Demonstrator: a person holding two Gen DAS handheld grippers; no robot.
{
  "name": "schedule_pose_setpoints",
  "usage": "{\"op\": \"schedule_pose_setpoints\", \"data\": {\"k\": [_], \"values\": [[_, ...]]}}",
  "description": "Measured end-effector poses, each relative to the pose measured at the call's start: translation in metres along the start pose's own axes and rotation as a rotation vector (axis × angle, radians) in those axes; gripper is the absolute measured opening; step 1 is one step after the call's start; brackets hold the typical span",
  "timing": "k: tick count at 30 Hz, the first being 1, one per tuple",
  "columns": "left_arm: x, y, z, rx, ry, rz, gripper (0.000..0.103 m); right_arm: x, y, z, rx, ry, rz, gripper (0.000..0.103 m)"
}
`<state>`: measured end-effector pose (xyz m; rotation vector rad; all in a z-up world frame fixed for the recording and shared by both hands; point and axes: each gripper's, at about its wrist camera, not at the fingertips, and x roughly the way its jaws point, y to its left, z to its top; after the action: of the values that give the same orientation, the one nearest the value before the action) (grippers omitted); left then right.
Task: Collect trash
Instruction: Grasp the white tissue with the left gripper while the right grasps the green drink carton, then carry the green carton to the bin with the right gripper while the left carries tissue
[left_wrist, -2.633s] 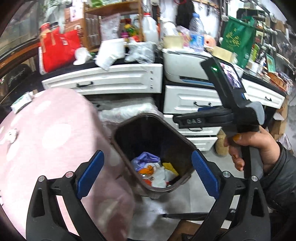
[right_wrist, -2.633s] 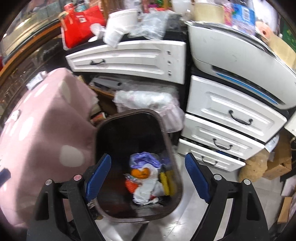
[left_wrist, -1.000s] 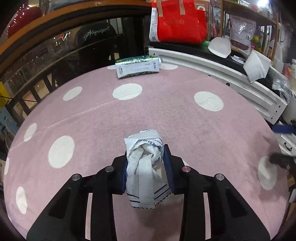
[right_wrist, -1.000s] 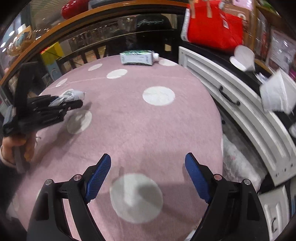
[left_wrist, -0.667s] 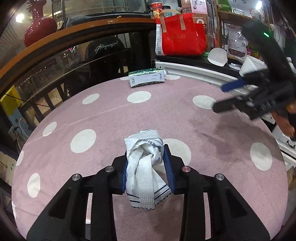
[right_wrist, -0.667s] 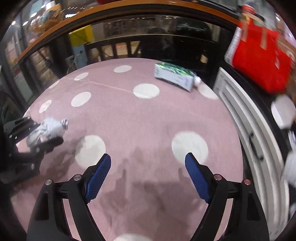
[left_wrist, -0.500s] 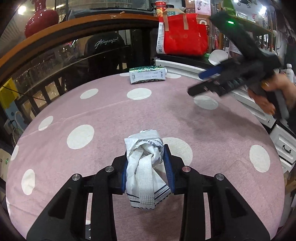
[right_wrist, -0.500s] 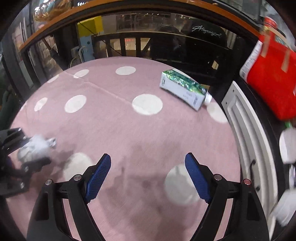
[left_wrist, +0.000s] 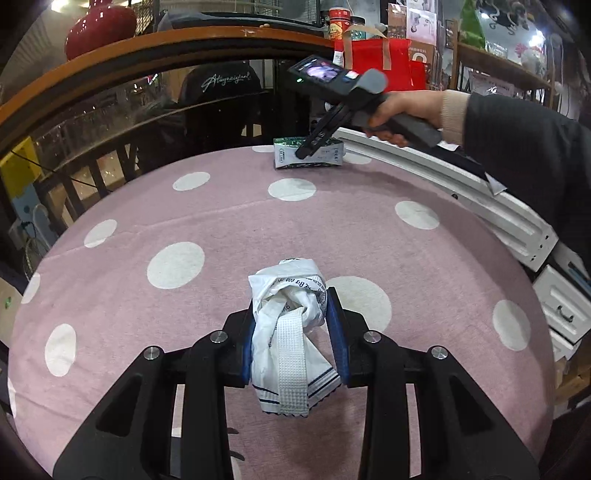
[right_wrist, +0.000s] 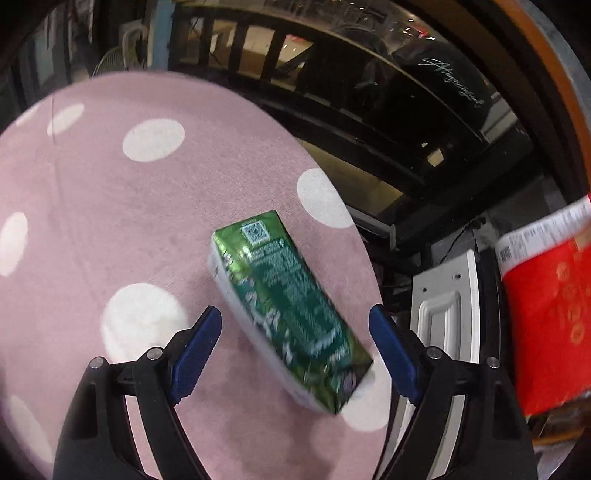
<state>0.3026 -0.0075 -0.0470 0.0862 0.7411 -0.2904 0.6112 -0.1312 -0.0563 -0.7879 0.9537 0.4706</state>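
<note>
Nearest, at 6 o'clock in the left wrist view: the left gripper (left_wrist: 293, 332), jaws drawn in narrow and clamped on a crumpled white wrapper (left_wrist: 290, 328), its printed tail hanging below the pads; it is carried clear of the pink polka-dot tablecloth (left_wrist: 184, 221), likely so it can go to the bin without dragging. Middle ground: bare cloth with white dots, nothing else loose on it that shows. Far edge, at 12 o'clock: a green carton (left_wrist: 308, 157) lying on its side near the table's rim, just beside the white cabinet front (left_wrist: 509, 218). Over it, the right gripper (right_wrist: 295, 343), held by a person's hand (left_wrist: 402, 110) in a dark sleeve, tilted steeply down; jaws wide apart, holding nothing, the green carton between the blue pads but untouched and skewed across them, running 11 to 5 o'clock in the right wrist view. Judged: the wide spread suits the carton's breadth. Beyond, at 1 o'clock: a red bag (left_wrist: 384, 62).
</note>
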Motion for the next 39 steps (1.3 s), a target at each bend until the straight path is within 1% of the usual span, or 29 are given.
{"op": "schedule_pose_setpoints", "data": {"k": [2, 3, 4, 5, 6, 9, 11, 14, 16, 19, 20, 22, 26, 29, 30, 32, 33, 35, 39], "values": [[-0.001, 0.002, 0.0, -0.015, 0.009, -0.014, 0.033, 0.009, 0.003, 0.004, -0.033, 0.025, 0.029, 0.075], [-0.002, 0.003, 0.0, -0.024, 0.009, -0.015, 0.033, 0.015, 0.007, 0.003, -0.05, 0.046, 0.016, 0.071], [-0.003, 0.004, 0.0, -0.03, 0.008, -0.013, 0.033, 0.017, 0.011, 0.003, -0.073, 0.053, -0.026, 0.07], [-0.003, 0.004, -0.001, -0.033, 0.007, -0.008, 0.033, 0.017, 0.016, 0.0, -0.099, 0.048, -0.052, 0.068], [-0.003, 0.004, -0.001, -0.035, 0.007, -0.003, 0.033, 0.014, 0.018, -0.002, -0.104, 0.041, -0.055, 0.065], [-0.005, 0.003, -0.003, -0.039, 0.002, -0.009, 0.033, 0.005, 0.015, -0.012, -0.047, 0.045, -0.051, 0.061], [-0.007, 0.002, -0.003, -0.035, -0.005, -0.008, 0.033, -0.004, 0.017, -0.022, -0.005, 0.038, -0.079, 0.06], [-0.009, 0.001, -0.004, -0.03, -0.014, -0.004, 0.033, -0.022, 0.02, -0.034, 0.056, -0.003, -0.058, 0.059], [-0.009, 0.002, -0.005, -0.038, -0.021, 0.0, 0.033, -0.044, 0.027, -0.052, 0.102, -0.04, -0.003, 0.059], [-0.008, 0.004, -0.005, -0.049, -0.024, -0.008, 0.033, -0.075, 0.046, -0.081, 0.107, -0.09, 0.013, 0.057], [-0.008, 0.004, -0.006, -0.051, -0.028, -0.011, 0.033, -0.085, 0.051, -0.09, 0.128, -0.105, 0.013, 0.057], [-0.006, 0.003, -0.006, -0.047, -0.035, -0.003, 0.033, -0.102, 0.059, -0.107, 0.158, -0.134, 0.044, 0.053], [-0.005, -0.002, -0.005, -0.053, -0.039, -0.006, 0.033, -0.145, 0.081, -0.15, 0.208, -0.207, 0.037, 0.051], [-0.006, -0.012, -0.004, -0.032, -0.029, -0.008, 0.033, -0.165, 0.089, -0.17, 0.251, -0.237, 0.017, 0.051], [-0.008, -0.016, -0.004, -0.022, -0.032, -0.005, 0.033, -0.175, 0.091, -0.181, 0.277, -0.253, 0.026, 0.051], [-0.018, -0.027, -0.004, -0.006, -0.033, -0.019, 0.033, -0.19, 0.097, -0.199, 0.314, -0.276, 0.052, 0.051], [-0.022, -0.031, -0.004, -0.001, -0.036, -0.025, 0.033, -0.201, 0.105, -0.211, 0.326, -0.294, 0.043, 0.051], [-0.035, -0.043, -0.006, 0.019, -0.06, -0.034, 0.033, -0.211, 0.113, -0.225, 0.343, -0.306, 0.031, 0.051], [-0.055, -0.067, -0.009, 0.041, -0.08, -0.077, 0.033, -0.236, 0.132, -0.263, 0.385, -0.325, 0.02, 0.051]]}}
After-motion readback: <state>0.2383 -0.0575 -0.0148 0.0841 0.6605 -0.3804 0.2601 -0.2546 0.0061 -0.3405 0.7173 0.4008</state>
